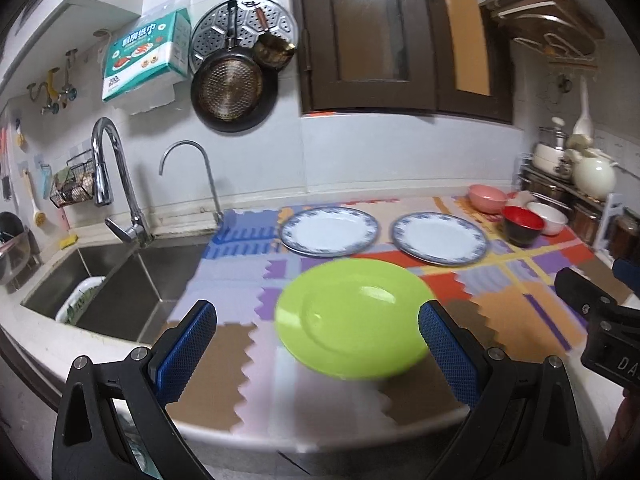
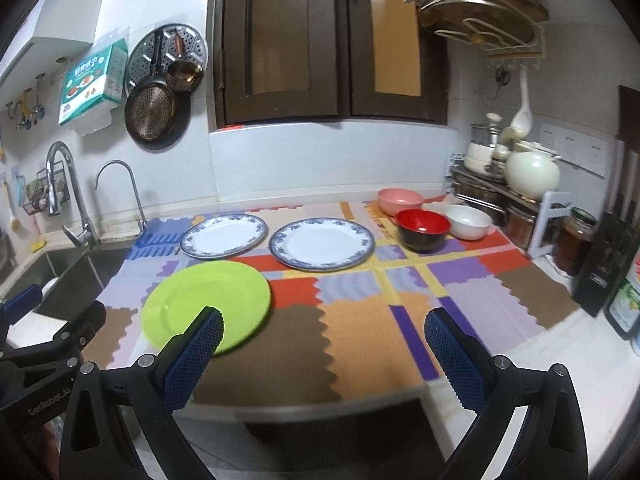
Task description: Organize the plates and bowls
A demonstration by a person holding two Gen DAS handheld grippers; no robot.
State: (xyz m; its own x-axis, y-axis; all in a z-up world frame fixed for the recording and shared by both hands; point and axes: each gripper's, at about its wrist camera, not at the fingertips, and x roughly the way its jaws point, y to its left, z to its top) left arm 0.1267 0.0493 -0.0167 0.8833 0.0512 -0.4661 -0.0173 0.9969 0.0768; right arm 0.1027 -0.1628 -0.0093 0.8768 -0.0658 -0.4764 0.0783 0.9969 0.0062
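The left gripper has two black arms with blue bumpy pads, and its jaws are wide apart with nothing between them. The right gripper looks the same and its jaws are wide apart too, holding nothing. In the right wrist view the side of the left gripper reads "GenRobot.AI". Both hang over the near edge of a counter covered by a patchwork mat of brown, orange, purple and red squares. The round lime-green plate lies flat on the mat just past the left jaws, in line with the gap between them but not touching the pads. From the right gripper the same plate sits off to the left, behind its left pad. Farther back lie two white plates with blue flower rims, side by side: one on the left and one on the right. Beyond them stand a red-and-black bowl, a white bowl and a pink bowl, close together. A steel sink is at the left. On the far wall hang a dark frying pan and a teal paper towel pack with Chinese writing and "200".
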